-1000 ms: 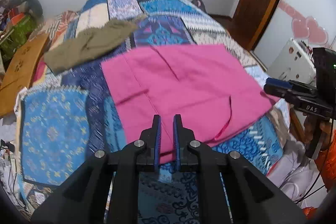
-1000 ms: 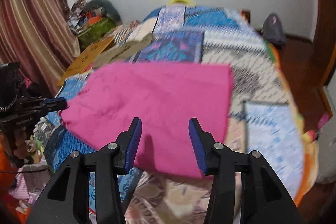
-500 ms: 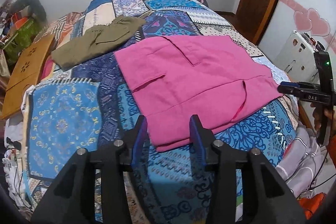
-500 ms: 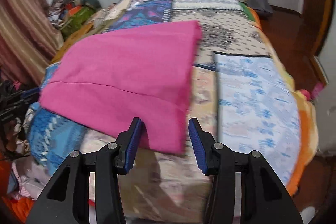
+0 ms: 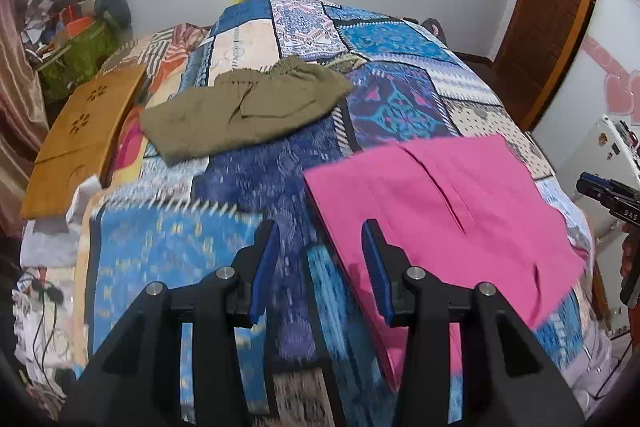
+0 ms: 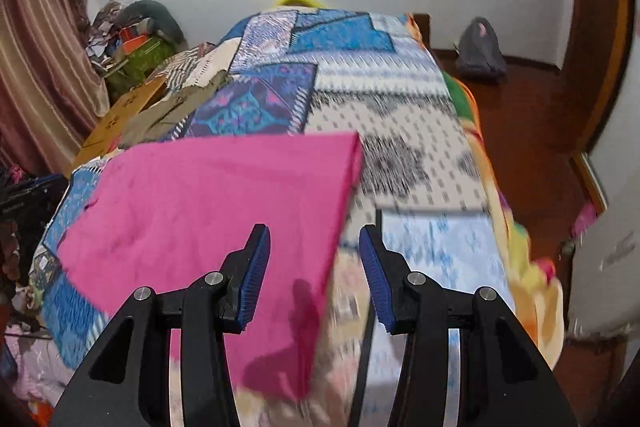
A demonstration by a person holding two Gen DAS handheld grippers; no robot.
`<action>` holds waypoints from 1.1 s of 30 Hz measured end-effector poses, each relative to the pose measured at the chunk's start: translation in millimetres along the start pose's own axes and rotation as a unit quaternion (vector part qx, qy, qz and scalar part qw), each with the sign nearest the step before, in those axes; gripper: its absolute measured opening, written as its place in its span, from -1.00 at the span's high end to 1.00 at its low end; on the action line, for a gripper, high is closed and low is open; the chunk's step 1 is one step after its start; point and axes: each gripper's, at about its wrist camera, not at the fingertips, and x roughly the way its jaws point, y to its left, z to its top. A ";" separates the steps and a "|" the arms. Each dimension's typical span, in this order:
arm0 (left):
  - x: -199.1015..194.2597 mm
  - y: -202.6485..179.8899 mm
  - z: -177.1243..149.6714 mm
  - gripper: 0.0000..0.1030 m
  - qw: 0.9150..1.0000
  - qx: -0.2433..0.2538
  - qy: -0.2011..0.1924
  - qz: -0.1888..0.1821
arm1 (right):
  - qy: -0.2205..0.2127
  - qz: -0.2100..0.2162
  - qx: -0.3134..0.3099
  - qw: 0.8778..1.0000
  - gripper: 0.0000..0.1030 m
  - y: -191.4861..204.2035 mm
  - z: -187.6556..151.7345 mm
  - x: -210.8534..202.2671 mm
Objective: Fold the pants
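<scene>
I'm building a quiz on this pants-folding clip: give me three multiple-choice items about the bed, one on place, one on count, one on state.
1. Where do the olive pants lie relative to the pink pants in the left wrist view?
A. On top of them
B. Farther up the bed and to the left
C. On the floor

2. How many garments lie on the quilt?
A. One
B. Two
C. Four

3. What state is the left gripper in?
A. Open, gripping nothing
B. Shut on the pink pants
C. Shut on the quilt

Key: 1 B, the olive pair sits apart, nearer the far wall. 2 B, only the olive and pink pairs show. 3 A, its jaws stand apart over the quilt, with nothing pinched between them.
</scene>
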 end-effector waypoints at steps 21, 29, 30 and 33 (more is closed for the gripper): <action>115.8 13.9 20.3 0.17 0.998 0.002 0.066 -0.018 | 0.096 0.015 0.028 0.995 -0.02 -50.1 62.1 170.6; 113.8 5.6 16.8 0.16 0.998 0.020 0.055 0.010 | 0.080 0.007 -0.009 0.997 0.89 -41.1 60.2 169.1; 113.6 5.4 16.6 0.16 0.998 0.021 0.055 0.013 | 0.077 0.002 -0.016 0.997 0.90 -39.5 59.7 167.4; 112.7 5.9 15.9 0.04 0.998 0.031 0.048 0.035 | 0.082 -0.016 -0.031 0.996 0.91 -39.3 61.1 170.6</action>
